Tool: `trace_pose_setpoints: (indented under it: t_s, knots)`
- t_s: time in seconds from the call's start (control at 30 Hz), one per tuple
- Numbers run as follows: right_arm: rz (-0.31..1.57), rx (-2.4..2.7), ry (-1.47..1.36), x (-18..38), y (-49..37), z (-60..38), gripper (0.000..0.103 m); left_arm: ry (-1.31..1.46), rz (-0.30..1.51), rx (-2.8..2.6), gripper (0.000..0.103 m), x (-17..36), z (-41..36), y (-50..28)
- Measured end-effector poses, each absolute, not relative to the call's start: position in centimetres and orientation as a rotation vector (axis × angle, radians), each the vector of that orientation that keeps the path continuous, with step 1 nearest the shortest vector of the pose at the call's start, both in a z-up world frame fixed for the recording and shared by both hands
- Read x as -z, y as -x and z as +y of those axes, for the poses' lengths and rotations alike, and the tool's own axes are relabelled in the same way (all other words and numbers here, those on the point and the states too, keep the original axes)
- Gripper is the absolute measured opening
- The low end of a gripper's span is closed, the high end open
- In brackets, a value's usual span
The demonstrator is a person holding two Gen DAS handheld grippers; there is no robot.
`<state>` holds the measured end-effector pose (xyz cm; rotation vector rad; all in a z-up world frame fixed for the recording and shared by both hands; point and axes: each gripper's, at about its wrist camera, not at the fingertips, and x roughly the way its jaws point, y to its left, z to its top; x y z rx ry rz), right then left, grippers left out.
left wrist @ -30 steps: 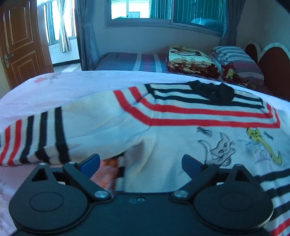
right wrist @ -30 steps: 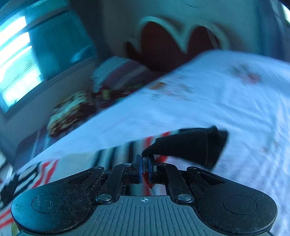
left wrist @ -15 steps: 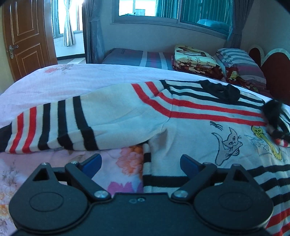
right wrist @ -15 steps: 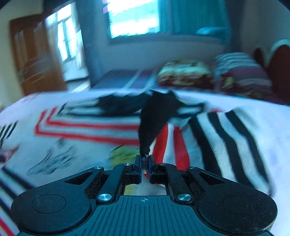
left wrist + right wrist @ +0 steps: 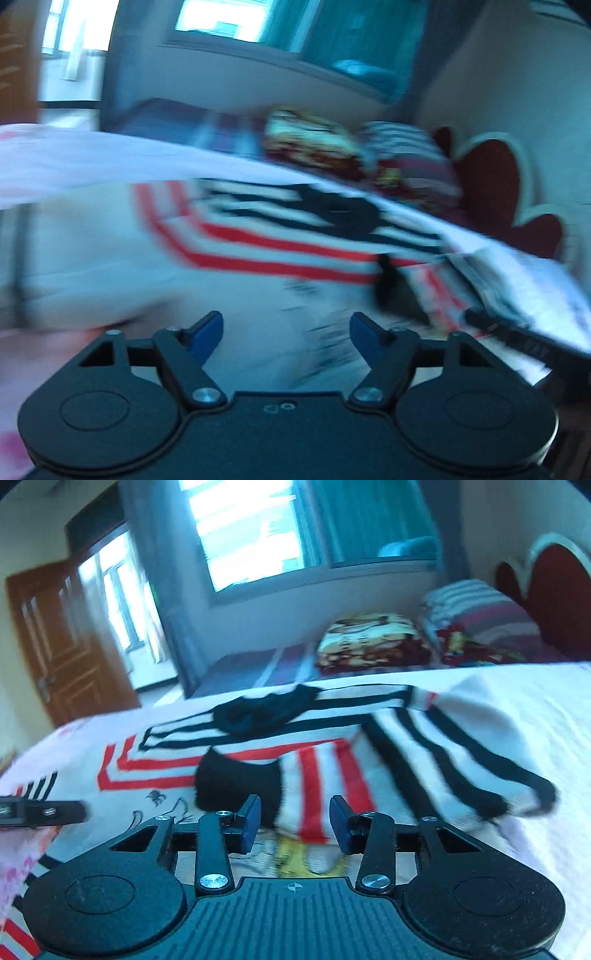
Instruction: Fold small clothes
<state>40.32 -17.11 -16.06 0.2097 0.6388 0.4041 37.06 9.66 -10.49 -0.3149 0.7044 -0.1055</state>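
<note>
Striped sweater [image 5: 332, 746] flat on bed [image 5: 517, 701], sleeve [image 5: 424, 775] laid across chest. R tongs [image 5: 295, 823] opening, cuff freed. L tongs [image 5: 286, 332] closing, empty. Risk: sleeve slides back if fabric snagged on withdrawal.

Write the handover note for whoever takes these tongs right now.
Right tongs: jaws opening, pads clear of the sleeve, which lies between them, laid across the sweater chest.
Left tongs: jaws closing, nothing between them, over the sweater's near side.
Sweater lies flat on the bed.
Done: one sleeve folded in.
Left: the other sleeve, blurred in the left view, then fold the body.
</note>
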Motion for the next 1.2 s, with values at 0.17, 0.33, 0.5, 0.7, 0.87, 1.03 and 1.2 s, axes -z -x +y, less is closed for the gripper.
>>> trace_pose_setpoints:
  t_s: [0.17,0.33,0.5,0.7,0.87,1.03,1.2]
  knots:
    - [0.633,-0.337,-0.245,14.7,-38.8,-20.4,0.042,0.362,0.718,0.235,0.068,11.7,5.0,-42.1]
    - [0.598,-0.245,-0.349,13.9,-38.0,-24.9,0.042,0.394,0.781,0.269,0.059,13.7,3.2,-45.3]
    - [0.575,-0.095,-0.465,14.2,-38.1,-29.0,0.042,0.356,0.788,0.234,0.046,14.5,2.3,-46.0]
    - [0.612,0.04,-0.651,15.5,-39.2,-33.1,0.042,0.329,0.779,0.232,0.005,13.6,3.0,-45.7]
    - [0.606,0.013,-0.723,15.3,-38.8,-34.6,0.042,0.291,0.741,0.21,0.005,11.8,5.8,-44.5]
    - [0.617,-0.068,-0.841,15.0,-38.3,-35.1,0.042,0.29,0.763,0.152,0.005,12.1,8.7,-43.9]
    - [0.676,-0.166,-0.971,15.8,-39.3,-34.8,0.042,0.288,0.778,0.132,0.005,12.9,9.0,-43.7]
